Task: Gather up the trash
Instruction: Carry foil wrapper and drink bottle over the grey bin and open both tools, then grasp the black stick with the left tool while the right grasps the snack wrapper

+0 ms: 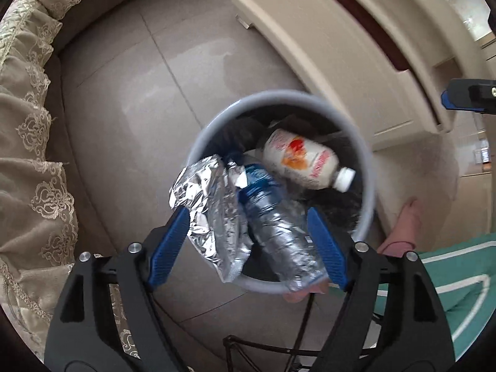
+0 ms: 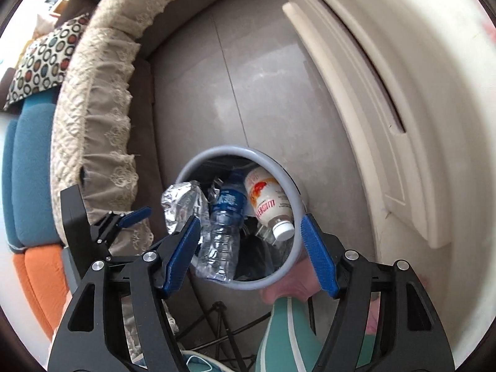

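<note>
A grey round bin (image 1: 367,155) stands on the floor below both grippers. My left gripper (image 1: 246,214) is open over its near rim. Between its blue pads, loose and blurred, are a crumpled silver foil wrapper (image 1: 214,204) and a clear water bottle (image 1: 272,217) with a blue label. No pad presses on them. A white bottle (image 1: 305,158) with a red and orange label lies inside the bin. My right gripper (image 2: 250,218) is open above the same bin (image 2: 293,192), with nothing gripped. The foil wrapper (image 2: 183,201) and the water bottle (image 2: 223,232) sit apart from both grippers.
A sofa with a beige lace cover (image 1: 34,161) curves along the left. A cream cabinet (image 1: 356,46) runs along the right, close behind the bin. A person's green trouser leg (image 2: 288,334) and pink slipper (image 1: 406,223) are by the bin. A black wire stand (image 1: 279,350) is below.
</note>
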`<state>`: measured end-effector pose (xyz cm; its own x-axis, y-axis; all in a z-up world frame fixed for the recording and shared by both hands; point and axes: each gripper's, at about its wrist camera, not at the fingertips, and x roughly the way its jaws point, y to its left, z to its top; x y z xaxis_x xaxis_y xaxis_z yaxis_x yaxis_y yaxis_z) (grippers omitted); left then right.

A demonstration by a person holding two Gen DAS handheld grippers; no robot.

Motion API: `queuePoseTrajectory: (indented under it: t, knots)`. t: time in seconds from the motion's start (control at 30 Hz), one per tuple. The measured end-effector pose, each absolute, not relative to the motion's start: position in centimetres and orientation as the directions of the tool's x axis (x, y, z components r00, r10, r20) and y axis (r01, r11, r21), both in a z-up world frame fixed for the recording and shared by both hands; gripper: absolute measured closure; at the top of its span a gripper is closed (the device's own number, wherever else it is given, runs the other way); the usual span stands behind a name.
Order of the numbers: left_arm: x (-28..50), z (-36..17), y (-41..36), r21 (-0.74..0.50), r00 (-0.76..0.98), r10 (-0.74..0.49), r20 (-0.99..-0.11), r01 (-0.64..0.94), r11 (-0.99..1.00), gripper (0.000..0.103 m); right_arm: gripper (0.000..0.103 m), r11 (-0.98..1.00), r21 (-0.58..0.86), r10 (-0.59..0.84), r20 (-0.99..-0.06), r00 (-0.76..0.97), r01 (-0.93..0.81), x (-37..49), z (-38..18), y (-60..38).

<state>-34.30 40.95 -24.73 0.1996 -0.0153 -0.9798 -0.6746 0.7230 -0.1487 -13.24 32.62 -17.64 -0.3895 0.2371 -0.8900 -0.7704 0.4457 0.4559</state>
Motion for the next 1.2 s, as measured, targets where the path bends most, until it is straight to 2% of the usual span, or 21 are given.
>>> queuePoseTrajectory:
  t: [0.33, 0.4, 0.43, 0.5, 0.63, 0.77, 0.97, 1.2]
  knots:
    - [-30.2, -15.3, 38.9, -0.168, 0.331, 0.043, -0.943, -0.581, 0.796, 0.026, 0.035, 0.432, 0.529, 0.417, -0.835, -0.358, -0.731, -8.8, -10.0, 28.5]
    - [-28.3, -12.7, 37.8, -0.150, 0.366, 0.068, -0.928, -0.534, 0.832, 0.020, 0.033, 0.442, 0.520, 0.454, -0.832, -0.317, -0.731, -7.0, -8.2, 26.9]
    - [-27.2, -11.4, 37.1, -0.133, 0.389, 0.090, -0.917, -0.509, 0.851, 0.020, 0.029, 0.447, 0.516, 0.473, -0.830, -0.296, -0.731, -6.0, -7.3, 25.9]
    - [-24.6, -8.6, 35.7, -0.099, 0.432, 0.120, -0.894, -0.452, 0.887, 0.018, 0.028, 0.471, 0.511, 0.510, -0.823, -0.250, -0.719, -3.6, -5.3, 23.1]
    - [-18.6, -4.5, 32.6, -0.124, 0.513, 0.087, -0.854, -0.363, 0.923, 0.013, 0.028, 0.546, 0.493, 0.554, -0.819, -0.150, -0.677, 1.3, -2.4, 16.2]
    - [-12.6, -3.1, 27.4, -0.133, 0.545, 0.020, -0.838, -0.241, 0.961, 0.012, 0.028, 0.668, 0.466, 0.553, -0.833, -0.032, -0.580, 6.7, -1.1, 7.1]
    - [-4.1, -3.8, 18.6, -0.147, 0.538, -0.077, -0.839, -0.088, 0.985, 0.012, 0.028, 0.785, 0.460, 0.534, -0.842, 0.075, -0.416, 12.1, -1.6, -5.1]
    - [0.5, -6.0, 12.2, -0.124, 0.482, -0.113, -0.869, 0.010, 0.992, 0.012, 0.028, 0.815, 0.456, 0.513, -0.855, 0.079, -0.358, 11.1, -3.8, -13.7]
